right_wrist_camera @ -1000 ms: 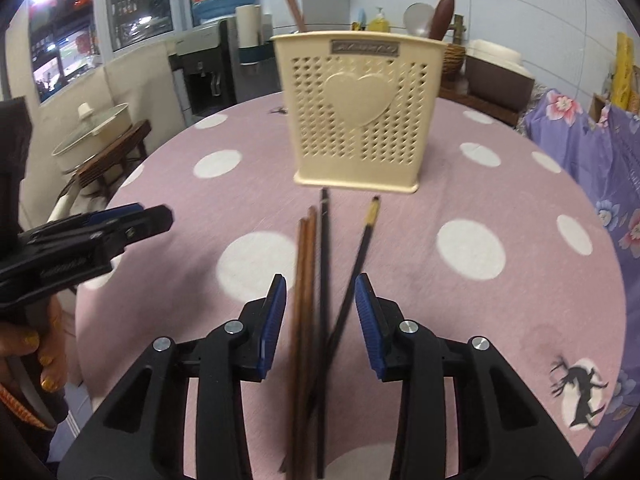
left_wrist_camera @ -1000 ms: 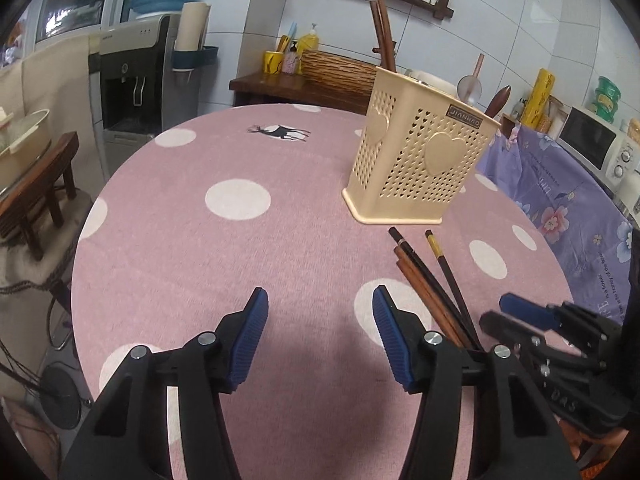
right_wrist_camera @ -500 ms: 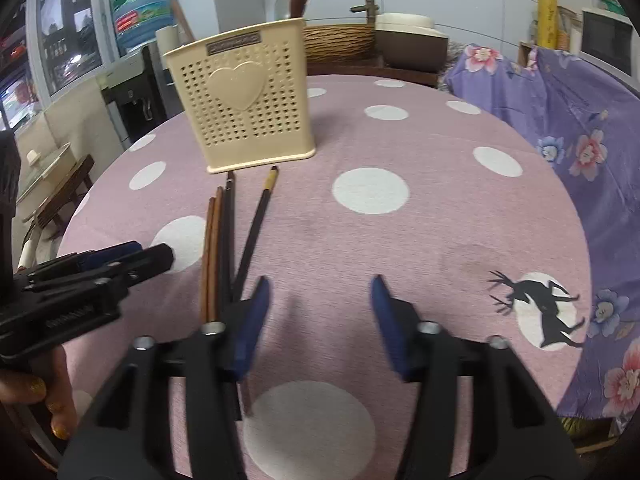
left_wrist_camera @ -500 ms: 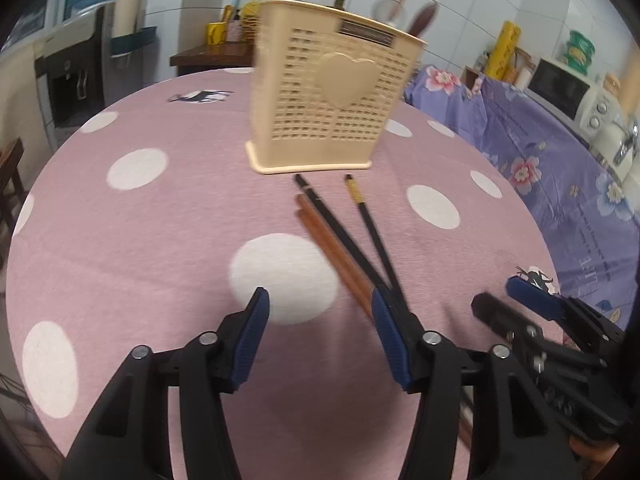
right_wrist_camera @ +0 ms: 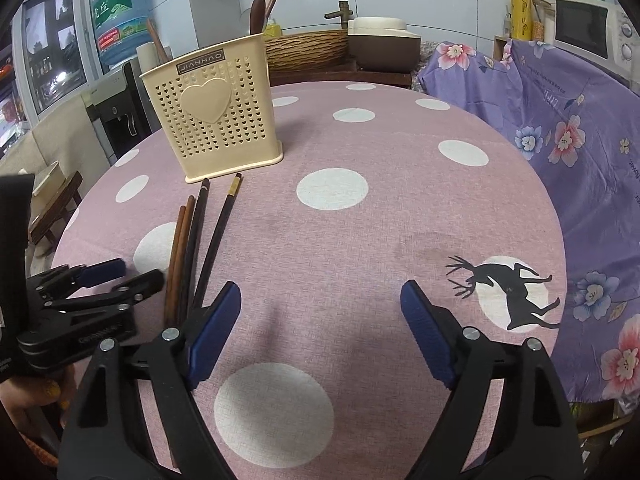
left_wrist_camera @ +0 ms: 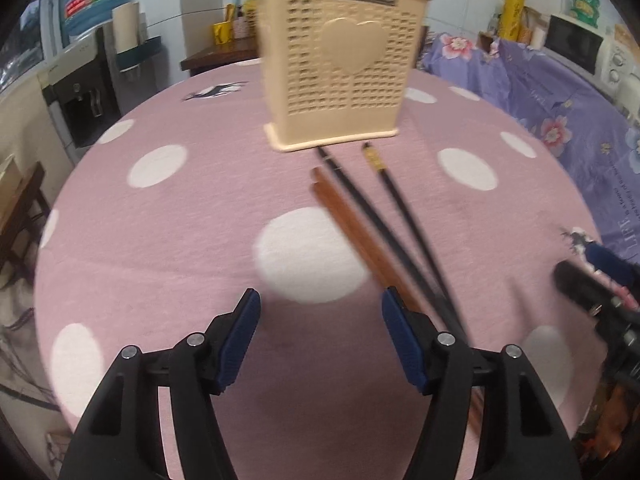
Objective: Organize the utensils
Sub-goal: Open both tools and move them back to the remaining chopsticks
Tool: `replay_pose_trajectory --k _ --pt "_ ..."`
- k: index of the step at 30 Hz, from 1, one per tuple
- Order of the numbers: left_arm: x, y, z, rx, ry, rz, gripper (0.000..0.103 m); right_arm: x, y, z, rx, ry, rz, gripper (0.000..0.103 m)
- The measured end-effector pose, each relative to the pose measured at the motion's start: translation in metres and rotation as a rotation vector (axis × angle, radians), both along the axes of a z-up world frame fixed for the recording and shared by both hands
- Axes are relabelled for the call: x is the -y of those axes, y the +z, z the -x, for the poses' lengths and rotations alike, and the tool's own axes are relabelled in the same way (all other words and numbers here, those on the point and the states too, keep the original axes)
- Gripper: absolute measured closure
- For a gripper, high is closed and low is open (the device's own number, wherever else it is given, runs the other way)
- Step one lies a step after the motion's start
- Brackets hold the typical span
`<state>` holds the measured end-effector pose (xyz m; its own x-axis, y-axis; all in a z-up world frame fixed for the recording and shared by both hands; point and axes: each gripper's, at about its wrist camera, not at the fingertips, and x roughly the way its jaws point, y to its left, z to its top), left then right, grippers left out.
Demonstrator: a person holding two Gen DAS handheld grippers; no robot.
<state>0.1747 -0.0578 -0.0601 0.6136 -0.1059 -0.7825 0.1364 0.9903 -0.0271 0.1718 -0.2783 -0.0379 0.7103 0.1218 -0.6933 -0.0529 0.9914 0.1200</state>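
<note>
The left gripper [left_wrist_camera: 320, 334] gapes wide, holding nothing. The right gripper [right_wrist_camera: 320, 322] is spread just as wide and empty. Two reddish-brown wooden chopsticks [right_wrist_camera: 178, 254] and two black chopsticks [right_wrist_camera: 208, 240] lie side by side on the pink polka-dot tablecloth [right_wrist_camera: 360, 240], tips near the cream perforated plastic utensil holder [right_wrist_camera: 212, 112].

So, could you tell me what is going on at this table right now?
A person holds a gripper in each hand over a pink dotted table. Four chopsticks, two brown and two dark, lie loose in front of a cream utensil holder that already has utensils standing in it. The left gripper and right gripper are both open and hold nothing; the chopsticks lie between the two.
</note>
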Motion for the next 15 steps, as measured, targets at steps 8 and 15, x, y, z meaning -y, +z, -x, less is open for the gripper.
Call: replay_pose_trajectory --k 8,15 --pt "-0.035 0.012 0.006 0.011 0.063 0.097 0.04 -0.016 0.001 -0.001 0.003 0.038 -0.014 0.016" --pt "0.008 0.003 -0.005 0.017 0.0 0.036 0.04 -0.015 0.003 0.004 0.009 0.024 0.004 0.007"
